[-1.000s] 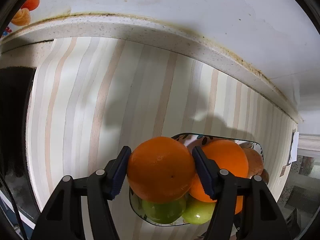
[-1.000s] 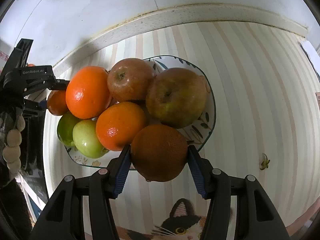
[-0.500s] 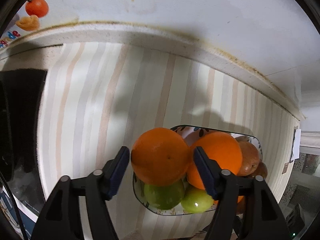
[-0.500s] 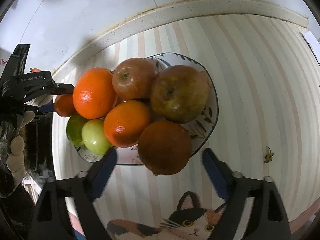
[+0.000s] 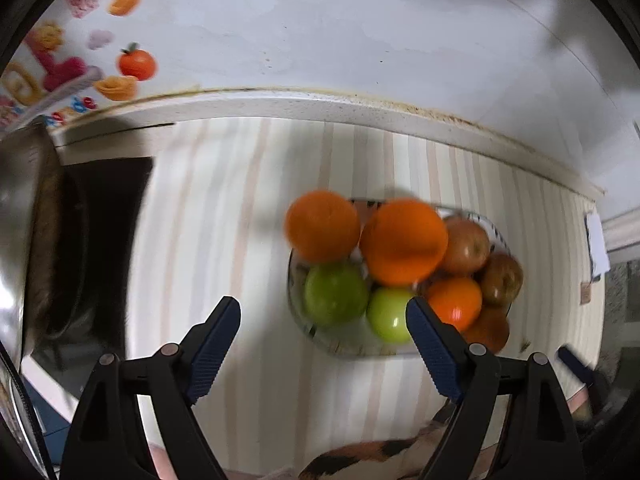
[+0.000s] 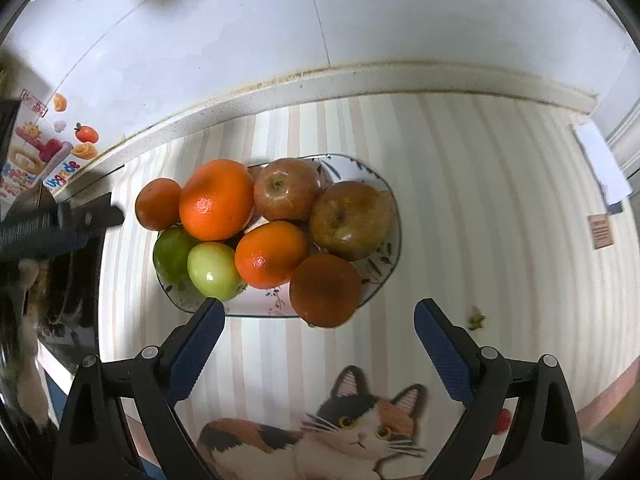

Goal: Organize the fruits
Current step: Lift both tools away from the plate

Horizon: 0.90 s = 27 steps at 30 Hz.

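Observation:
A patterned bowl [image 6: 374,276] on the striped mat holds a heap of fruit: oranges [image 6: 216,200], a red apple [image 6: 286,190], a brownish apple [image 6: 350,220] and two green apples [image 6: 212,270]. A dark orange fruit [image 6: 326,290] rests on the bowl's near rim. My right gripper [image 6: 319,308] hangs above and in front of it, jaws opening, with nothing between the pads. My left gripper [image 5: 323,312] hovers over the bowl's [image 5: 352,350] left side, jaws opening and empty. Below it, an orange [image 5: 323,226] lies at the heap's left end, beside another orange [image 5: 404,242]. This view is blurred.
A white wall with fruit stickers [image 5: 136,62] runs along the back behind a raised ledge [image 6: 360,84]. A dark hob and a metal pot [image 5: 24,240] stand at the left. A cat picture [image 6: 352,428] marks the mat's near edge. A paper [image 6: 604,172] lies far right.
Both grippers let go of their fruit, opened wide and rose. The orange stays on the heap's left end and the dark fruit on the near rim. The left gripper also drew away leftward.

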Tool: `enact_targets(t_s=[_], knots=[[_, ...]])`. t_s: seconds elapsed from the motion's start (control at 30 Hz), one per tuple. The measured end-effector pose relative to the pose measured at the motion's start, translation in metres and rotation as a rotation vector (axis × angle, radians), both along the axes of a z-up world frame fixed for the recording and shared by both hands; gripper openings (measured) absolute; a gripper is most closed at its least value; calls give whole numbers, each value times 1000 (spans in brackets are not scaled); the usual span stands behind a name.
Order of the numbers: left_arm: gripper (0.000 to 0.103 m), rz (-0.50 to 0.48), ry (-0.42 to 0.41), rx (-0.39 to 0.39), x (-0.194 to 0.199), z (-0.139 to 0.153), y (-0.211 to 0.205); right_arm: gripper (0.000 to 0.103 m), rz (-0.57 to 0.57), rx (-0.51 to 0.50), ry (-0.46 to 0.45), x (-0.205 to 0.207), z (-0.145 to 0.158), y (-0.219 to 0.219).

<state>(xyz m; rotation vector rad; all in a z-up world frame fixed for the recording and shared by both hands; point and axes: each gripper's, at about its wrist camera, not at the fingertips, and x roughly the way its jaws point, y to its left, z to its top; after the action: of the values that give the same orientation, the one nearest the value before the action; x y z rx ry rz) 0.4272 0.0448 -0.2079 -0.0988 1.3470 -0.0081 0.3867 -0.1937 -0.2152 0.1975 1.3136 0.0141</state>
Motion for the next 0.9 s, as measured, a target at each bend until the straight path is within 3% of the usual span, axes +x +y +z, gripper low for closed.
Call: enact_targets(t_s=[0.33,0.9], knots=[[85,7,-95,35,-80,35,-7,98,20,-16,-44,-34,42,-4],[85,-21,-283,41,-170,124,-26,98,54,-26,-248,-119,161,-6]])
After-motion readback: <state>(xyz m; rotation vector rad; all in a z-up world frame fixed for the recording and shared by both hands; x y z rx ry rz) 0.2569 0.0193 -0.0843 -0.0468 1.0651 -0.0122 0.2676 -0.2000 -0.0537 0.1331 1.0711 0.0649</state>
